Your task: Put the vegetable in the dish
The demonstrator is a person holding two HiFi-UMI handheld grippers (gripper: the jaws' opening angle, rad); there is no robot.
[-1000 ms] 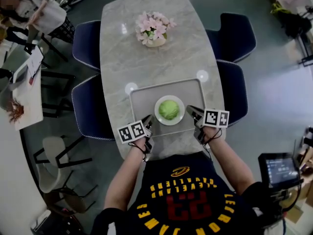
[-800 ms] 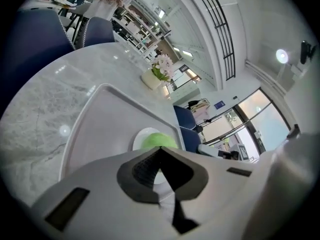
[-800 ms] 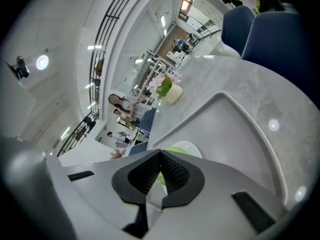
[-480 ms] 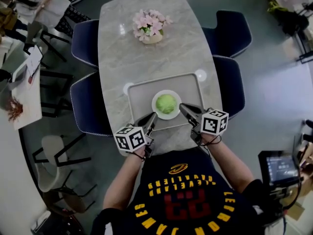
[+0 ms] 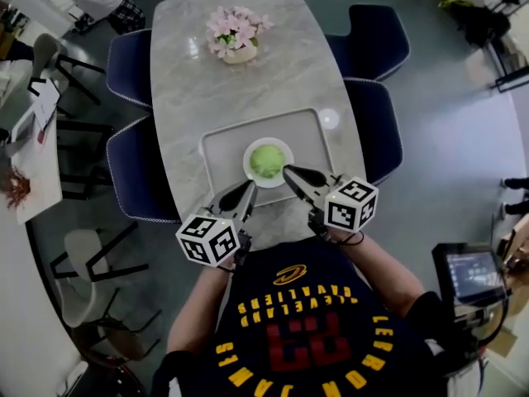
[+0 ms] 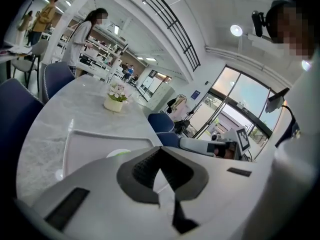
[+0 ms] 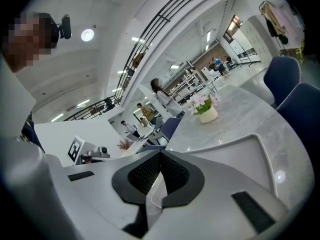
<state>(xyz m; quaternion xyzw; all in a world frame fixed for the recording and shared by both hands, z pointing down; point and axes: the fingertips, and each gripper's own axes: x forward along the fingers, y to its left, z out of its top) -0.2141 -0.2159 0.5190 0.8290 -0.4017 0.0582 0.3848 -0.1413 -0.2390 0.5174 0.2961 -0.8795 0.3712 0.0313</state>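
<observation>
A round green vegetable (image 5: 266, 160) lies in a small white dish (image 5: 253, 170) on a grey tray (image 5: 225, 144). My left gripper (image 5: 250, 185) hangs above the tray's near left edge, jaws closed on nothing. My right gripper (image 5: 288, 170) is shut too and points at the dish's near right rim from above. In the left gripper view the left gripper (image 6: 159, 149) hides most of the dish (image 6: 116, 154). In the right gripper view the right gripper (image 7: 160, 153) covers the dish entirely, and only the tray (image 7: 250, 146) shows.
The long marble table (image 5: 248, 81) carries a pot of pink flowers (image 5: 235, 35) at its far end. Dark blue chairs (image 5: 132, 168) stand along both sides. Further tables, chairs and people are off to the left (image 5: 33, 98). A monitor (image 5: 469, 273) sits at lower right.
Both grippers have risen from the tray's front edge toward the camera, their marker cubes now larger. The vegetable stays in the dish. The head view has shifted slightly.
</observation>
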